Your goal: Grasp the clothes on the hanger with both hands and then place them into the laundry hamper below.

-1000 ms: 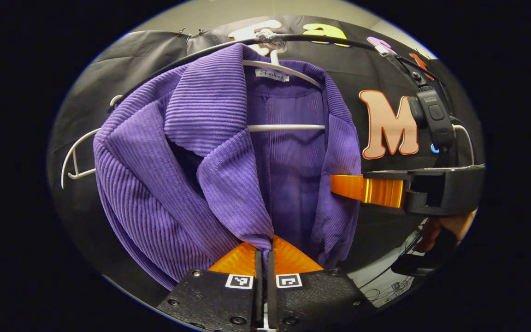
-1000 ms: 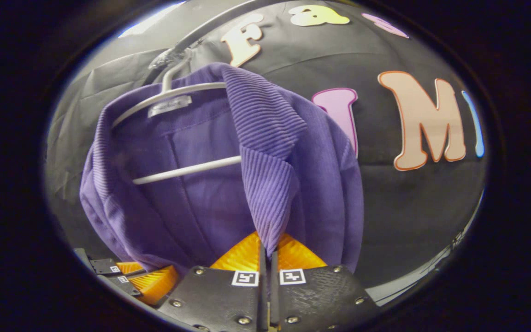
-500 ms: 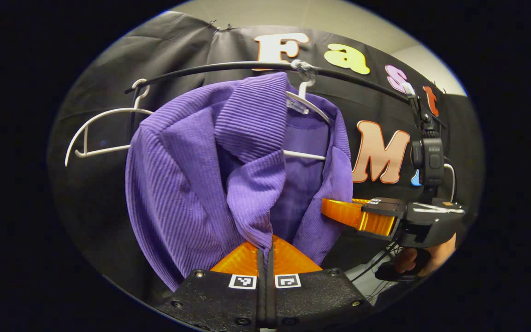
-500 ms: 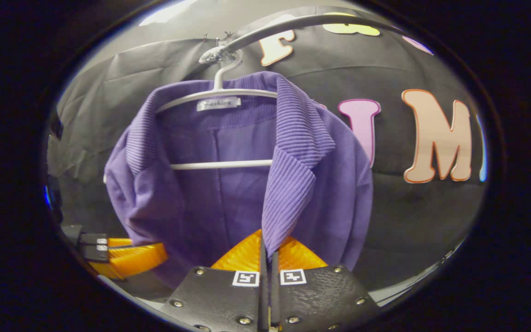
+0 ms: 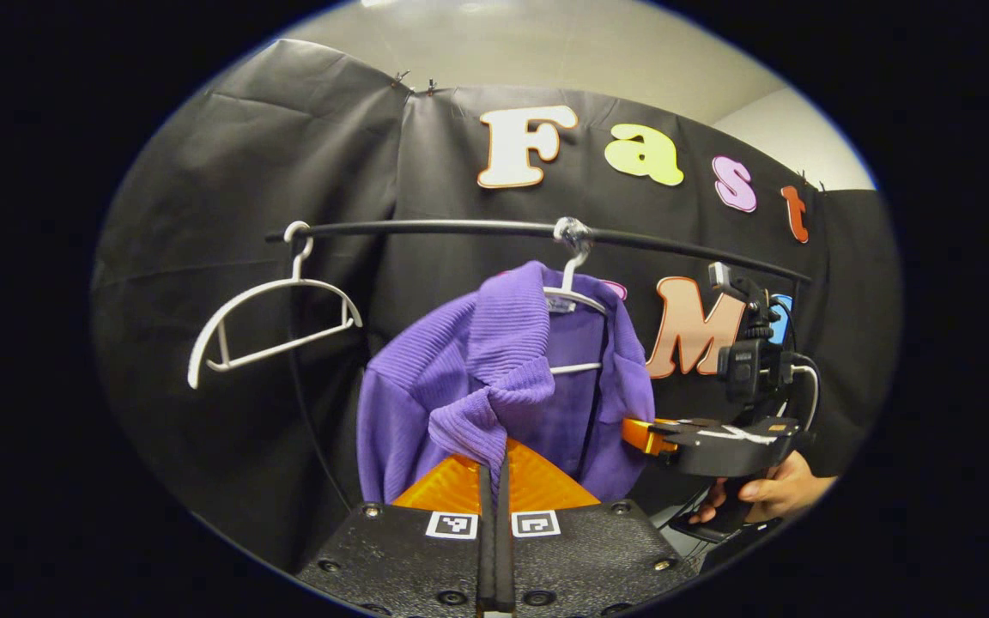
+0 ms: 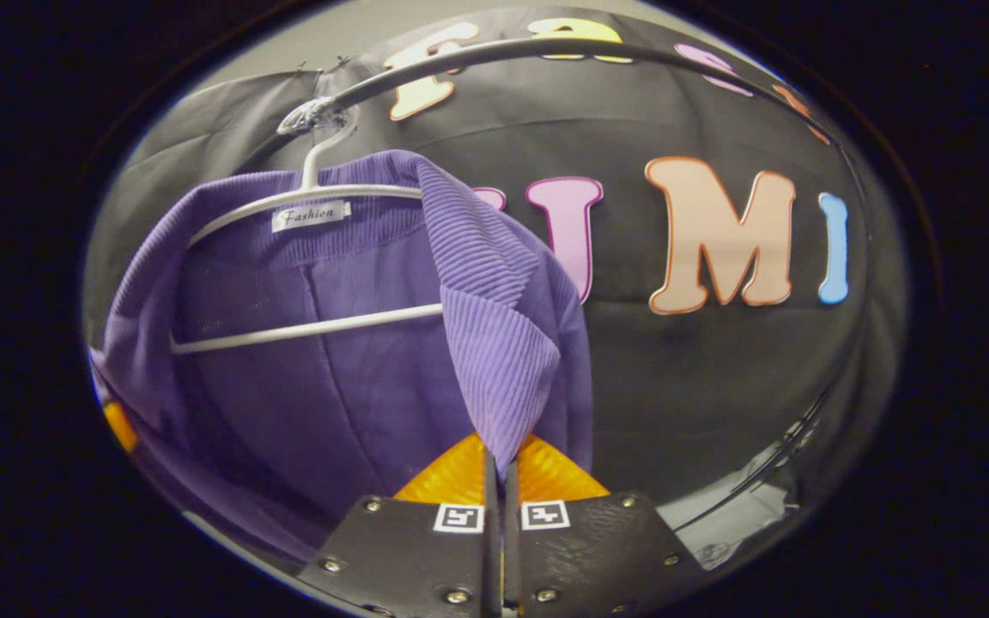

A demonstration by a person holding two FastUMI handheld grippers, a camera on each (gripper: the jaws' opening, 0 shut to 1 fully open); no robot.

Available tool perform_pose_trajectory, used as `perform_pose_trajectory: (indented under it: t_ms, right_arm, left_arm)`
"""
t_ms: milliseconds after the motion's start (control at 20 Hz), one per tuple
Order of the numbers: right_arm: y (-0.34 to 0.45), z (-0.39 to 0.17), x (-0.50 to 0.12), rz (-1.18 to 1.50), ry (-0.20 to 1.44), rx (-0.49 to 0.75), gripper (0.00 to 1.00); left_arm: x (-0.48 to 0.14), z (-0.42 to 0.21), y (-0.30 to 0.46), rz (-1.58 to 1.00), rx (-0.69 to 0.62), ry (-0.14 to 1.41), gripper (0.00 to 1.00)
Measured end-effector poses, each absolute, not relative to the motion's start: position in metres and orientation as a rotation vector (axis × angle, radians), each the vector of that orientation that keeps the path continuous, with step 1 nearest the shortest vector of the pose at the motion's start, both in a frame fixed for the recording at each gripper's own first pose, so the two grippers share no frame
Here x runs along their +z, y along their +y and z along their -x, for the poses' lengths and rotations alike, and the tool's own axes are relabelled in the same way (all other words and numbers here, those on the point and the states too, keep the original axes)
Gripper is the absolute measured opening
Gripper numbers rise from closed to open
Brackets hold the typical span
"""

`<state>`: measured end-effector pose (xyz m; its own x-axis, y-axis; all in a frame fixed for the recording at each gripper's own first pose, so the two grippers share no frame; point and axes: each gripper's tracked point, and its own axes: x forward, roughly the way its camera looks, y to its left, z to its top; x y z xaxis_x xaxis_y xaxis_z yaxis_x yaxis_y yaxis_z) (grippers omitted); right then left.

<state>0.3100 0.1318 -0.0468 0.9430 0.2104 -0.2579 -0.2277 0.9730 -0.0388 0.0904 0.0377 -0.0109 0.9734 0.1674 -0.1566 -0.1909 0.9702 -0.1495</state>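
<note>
As I draw the left gripper (image 5: 494, 459) back, the purple jacket (image 5: 426, 403) has stretched off its hanger (image 5: 576, 296); both the left and right gripper (image 6: 501, 455) pinch lapels, hamper next.

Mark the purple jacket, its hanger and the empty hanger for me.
purple jacket (image 5: 409, 403): left gripper view, ribbed front panel.
jacket's hanger (image 6: 306, 326): right gripper view, lower crossbar.
empty hanger (image 5: 263, 296): left gripper view, upper arm.

Empty white hanger (image 5: 271, 322) hung tilted near left end of black rail (image 5: 426, 228). Black cloth wall (image 5: 228, 163) behind. Small camera mount (image 5: 748, 365) clamped near rail's right end.
</note>
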Motion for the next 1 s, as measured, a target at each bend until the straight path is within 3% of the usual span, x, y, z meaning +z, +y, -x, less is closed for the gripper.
perform_pose_trajectory:
  t_ms: [250, 450, 650, 1000]
  right_arm:
    - [0.072, -0.316, -0.025, 0.122, 0.163, -0.026, 0.02]
    - [0.065, -0.314, 0.000, 0.153, 0.038, -0.115, 0.02]
    - [0.057, -0.323, 0.028, 0.155, -0.036, -0.150, 0.02]
    - [0.051, -0.367, 0.054, 0.107, -0.026, -0.133, 0.02]
  left_arm:
    - [0.025, -0.068, 0.093, 0.127, 0.277, 0.110, 0.00]
    - [0.057, -0.062, 0.128, 0.068, 0.335, 0.046, 0.01]
    - [0.074, -0.076, 0.153, 0.044, 0.359, 0.014, 0.00]
    - [0.096, -0.125, 0.188, 0.010, 0.358, -0.020, 0.00]
